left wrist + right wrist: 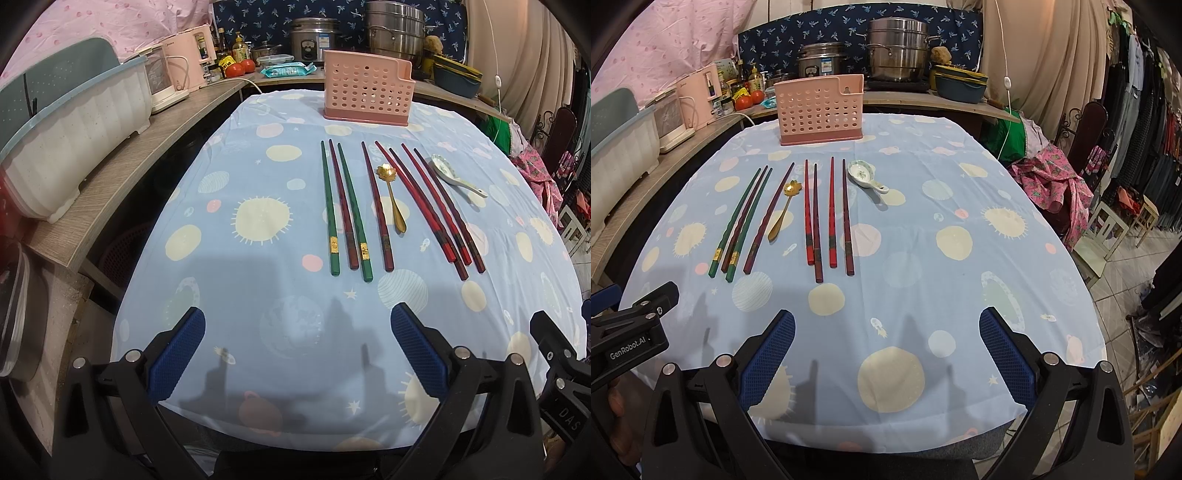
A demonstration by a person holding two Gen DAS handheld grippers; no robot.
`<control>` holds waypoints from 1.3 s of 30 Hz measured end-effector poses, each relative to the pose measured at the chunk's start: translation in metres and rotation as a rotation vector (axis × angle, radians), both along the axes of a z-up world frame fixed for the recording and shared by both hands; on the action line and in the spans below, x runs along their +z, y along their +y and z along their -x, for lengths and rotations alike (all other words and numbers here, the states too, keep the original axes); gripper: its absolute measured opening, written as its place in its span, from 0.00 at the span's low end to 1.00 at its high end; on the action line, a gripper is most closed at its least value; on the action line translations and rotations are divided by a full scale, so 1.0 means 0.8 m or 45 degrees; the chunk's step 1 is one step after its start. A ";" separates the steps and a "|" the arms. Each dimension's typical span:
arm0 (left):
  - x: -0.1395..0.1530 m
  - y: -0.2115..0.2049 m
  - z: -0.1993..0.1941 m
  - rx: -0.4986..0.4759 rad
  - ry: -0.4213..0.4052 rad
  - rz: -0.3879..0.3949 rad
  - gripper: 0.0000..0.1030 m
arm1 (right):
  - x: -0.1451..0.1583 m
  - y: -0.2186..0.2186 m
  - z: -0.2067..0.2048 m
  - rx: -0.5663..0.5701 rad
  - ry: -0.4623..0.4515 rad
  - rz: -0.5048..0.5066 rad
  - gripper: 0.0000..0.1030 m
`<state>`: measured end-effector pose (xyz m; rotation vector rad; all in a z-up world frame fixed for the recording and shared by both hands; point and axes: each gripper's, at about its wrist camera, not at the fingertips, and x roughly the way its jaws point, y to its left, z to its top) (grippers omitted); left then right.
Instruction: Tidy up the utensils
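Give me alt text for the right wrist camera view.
Open right claw hovers empty over a blue patterned tablecloth. Ahead lie eight chopsticks, a gold spoon and a ceramic spoon, before a pink perforated utensil holder.

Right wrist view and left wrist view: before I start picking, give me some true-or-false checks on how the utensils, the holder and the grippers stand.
1. The pink perforated plastic utensil holder stands upright at the far end of the table. True.
2. The gold metal spoon with the flower-shaped bowl already sits in the holder. False: it lies on the blue patterned tablecloth among the chopsticks.
3. The white ceramic soup spoon lies to the right of all the chopsticks. True.
4. The right gripper is shut on a chopstick. False: its jaws are wide apart and hold nothing.
5. The two green chopsticks lie at the left end of the row. True.
6. The left gripper holds the gold spoon. False: it is open and empty.
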<state>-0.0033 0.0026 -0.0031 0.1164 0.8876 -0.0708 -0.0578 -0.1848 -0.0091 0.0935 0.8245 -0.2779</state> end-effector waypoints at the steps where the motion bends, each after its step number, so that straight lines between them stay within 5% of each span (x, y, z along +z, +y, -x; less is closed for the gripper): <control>1: 0.000 0.000 0.000 0.000 0.001 0.000 0.93 | 0.000 0.000 0.000 0.000 0.000 0.000 0.93; 39: 0.000 -0.001 -0.003 -0.011 0.008 0.001 0.93 | 0.000 -0.001 -0.003 0.000 0.000 0.000 0.93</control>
